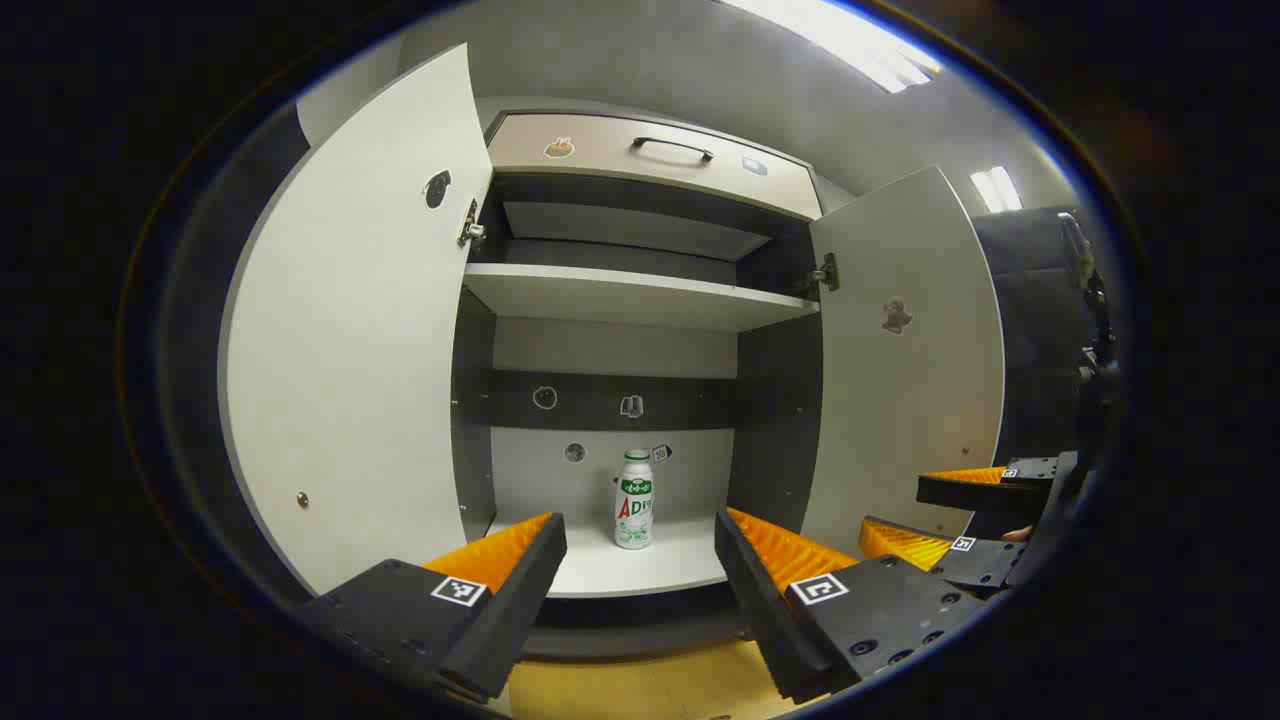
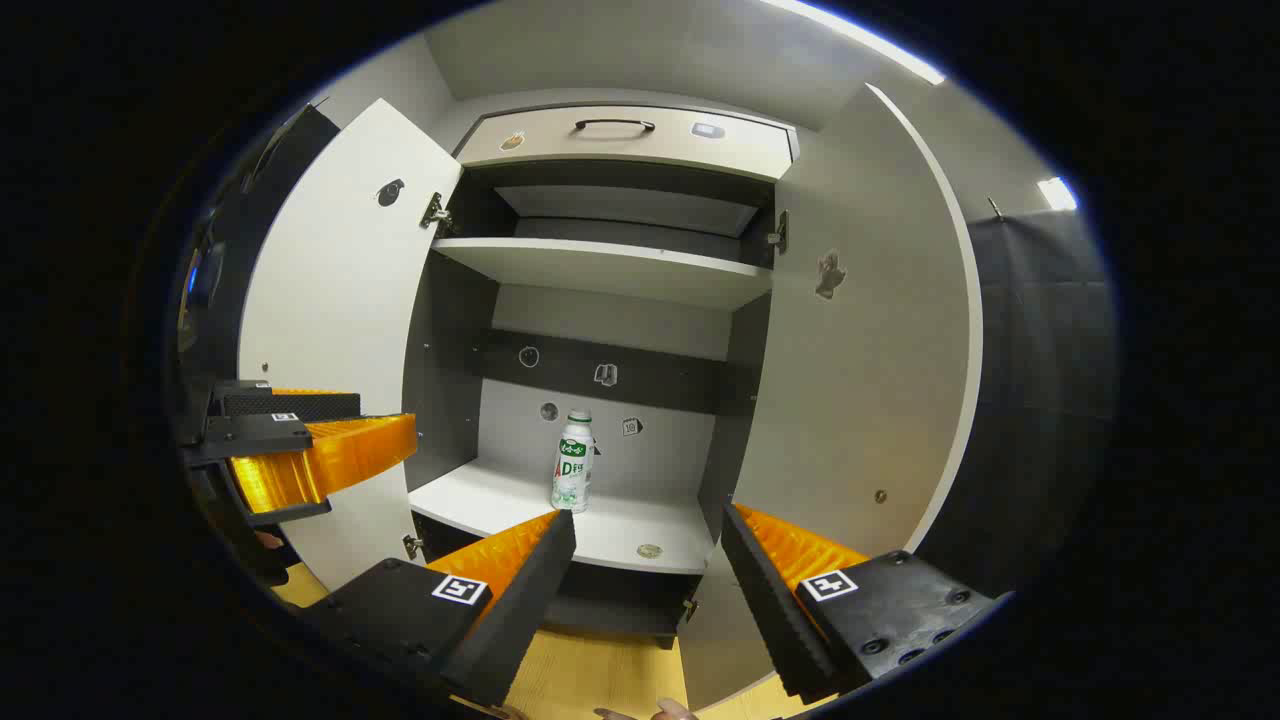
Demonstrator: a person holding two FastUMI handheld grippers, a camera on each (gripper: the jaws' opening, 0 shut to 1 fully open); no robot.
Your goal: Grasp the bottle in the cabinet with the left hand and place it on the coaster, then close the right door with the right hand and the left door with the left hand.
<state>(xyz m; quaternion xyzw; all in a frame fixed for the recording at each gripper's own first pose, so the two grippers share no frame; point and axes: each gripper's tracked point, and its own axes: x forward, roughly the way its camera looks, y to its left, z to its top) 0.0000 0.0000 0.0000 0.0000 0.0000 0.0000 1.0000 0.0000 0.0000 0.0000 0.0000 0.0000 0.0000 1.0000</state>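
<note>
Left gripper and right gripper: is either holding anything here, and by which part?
Nothing is held. The left gripper and right gripper are both open, short of the bottle on the cabinet's lower shelf.

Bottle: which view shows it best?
Left gripper view: the bottle stands centred between that gripper's open fingers, straight on, nothing in front. Right gripper view shows the bottle whole too, but off to the left and at an angle.
</note>
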